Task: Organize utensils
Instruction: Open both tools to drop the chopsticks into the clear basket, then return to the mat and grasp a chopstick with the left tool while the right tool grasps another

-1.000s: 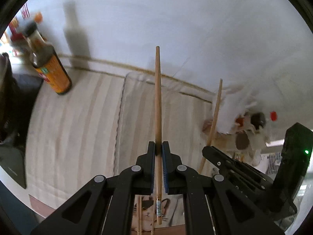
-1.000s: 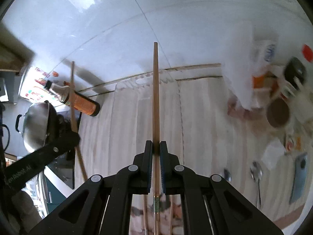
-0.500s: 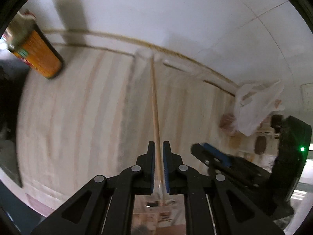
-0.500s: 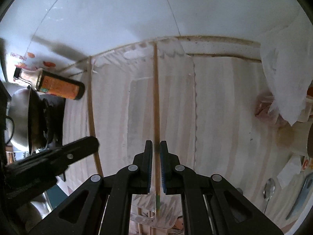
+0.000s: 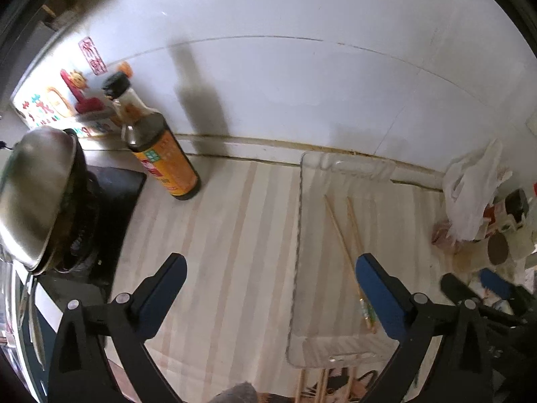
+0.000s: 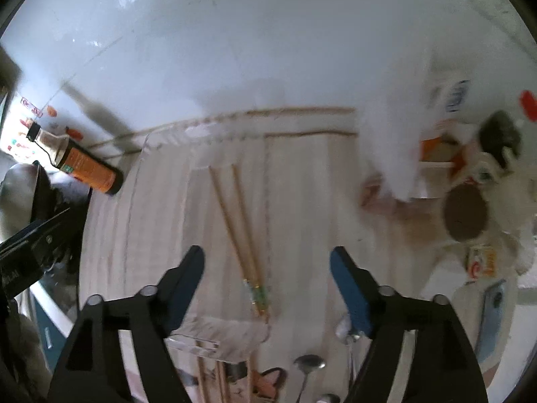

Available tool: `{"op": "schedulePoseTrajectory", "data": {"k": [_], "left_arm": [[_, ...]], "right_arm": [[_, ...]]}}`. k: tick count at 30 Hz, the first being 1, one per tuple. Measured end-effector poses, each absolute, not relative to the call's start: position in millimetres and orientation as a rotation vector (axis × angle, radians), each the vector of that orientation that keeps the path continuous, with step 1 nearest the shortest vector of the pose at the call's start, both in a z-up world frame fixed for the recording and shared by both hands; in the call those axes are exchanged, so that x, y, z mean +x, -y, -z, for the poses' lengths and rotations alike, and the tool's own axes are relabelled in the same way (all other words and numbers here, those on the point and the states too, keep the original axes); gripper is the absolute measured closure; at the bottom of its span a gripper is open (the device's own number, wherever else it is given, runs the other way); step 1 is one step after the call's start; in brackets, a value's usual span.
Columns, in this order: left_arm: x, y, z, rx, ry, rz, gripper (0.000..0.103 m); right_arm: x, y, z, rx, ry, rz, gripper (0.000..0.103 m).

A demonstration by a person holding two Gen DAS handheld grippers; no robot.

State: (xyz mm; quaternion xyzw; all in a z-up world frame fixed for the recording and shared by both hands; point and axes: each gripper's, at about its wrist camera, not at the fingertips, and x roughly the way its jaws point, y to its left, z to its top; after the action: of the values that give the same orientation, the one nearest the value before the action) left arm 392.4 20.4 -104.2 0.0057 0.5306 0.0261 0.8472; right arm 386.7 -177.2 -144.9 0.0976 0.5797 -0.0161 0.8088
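Left wrist view: the left gripper (image 5: 268,272) is spread wide and holds nothing. Two chopsticks (image 5: 345,231) lie in the clear tray (image 5: 298,221), near a sauce bottle (image 5: 157,147).

Right wrist view: the right gripper (image 6: 268,268) is spread wide too, empty, above the chopsticks (image 6: 241,221). Spoons (image 6: 308,364) wait below the tray (image 6: 201,339). I think a good next grab is one spoon by its thin handle, slowly.
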Motion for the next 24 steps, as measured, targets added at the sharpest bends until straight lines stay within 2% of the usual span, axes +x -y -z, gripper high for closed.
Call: {"op": "schedulePoseTrajectory", "data": {"k": [2, 3, 8, 12, 13, 14, 16, 20, 22, 24], "left_arm": [[381, -19, 104, 0.027, -1.105, -0.058, 0.0], [374, -19, 105, 0.037, -1.098, -0.062, 0.0], [329, -17, 116, 0.073, -1.096, -0.063, 0.0], [297, -12, 150, 0.099, -1.182, -0.042, 0.0], [288, -10, 166, 0.109, -1.221, -0.038, 0.0], [282, -10, 177, 0.104, -1.255, -0.034, 0.001], [269, -6, 207, 0.07, -1.349, 0.003, 0.003], [253, 11, 252, 0.036, -1.482, 0.083, 0.03], [250, 18, 269, 0.048, -1.51, 0.097, 0.035], [248, 22, 281, 0.063, -1.532, 0.099, 0.035]], "right_arm": [[377, 176, 139, 0.199, -1.209, 0.055, 0.007], [369, 175, 135, 0.19, -1.194, 0.06, 0.005], [328, 165, 126, 0.154, -1.147, 0.089, 0.004], [289, 159, 141, 0.171, -1.21, 0.079, 0.005], [280, 158, 146, 0.182, -1.226, 0.076, 0.015], [271, 158, 153, 0.193, -1.246, 0.077, 0.036], [253, 159, 172, 0.218, -1.306, 0.073, 0.053], [228, 163, 205, 0.276, -1.393, 0.064, 0.06], [220, 163, 219, 0.294, -1.42, 0.054, 0.06], [217, 161, 227, 0.292, -1.435, 0.055, 0.06]]}}
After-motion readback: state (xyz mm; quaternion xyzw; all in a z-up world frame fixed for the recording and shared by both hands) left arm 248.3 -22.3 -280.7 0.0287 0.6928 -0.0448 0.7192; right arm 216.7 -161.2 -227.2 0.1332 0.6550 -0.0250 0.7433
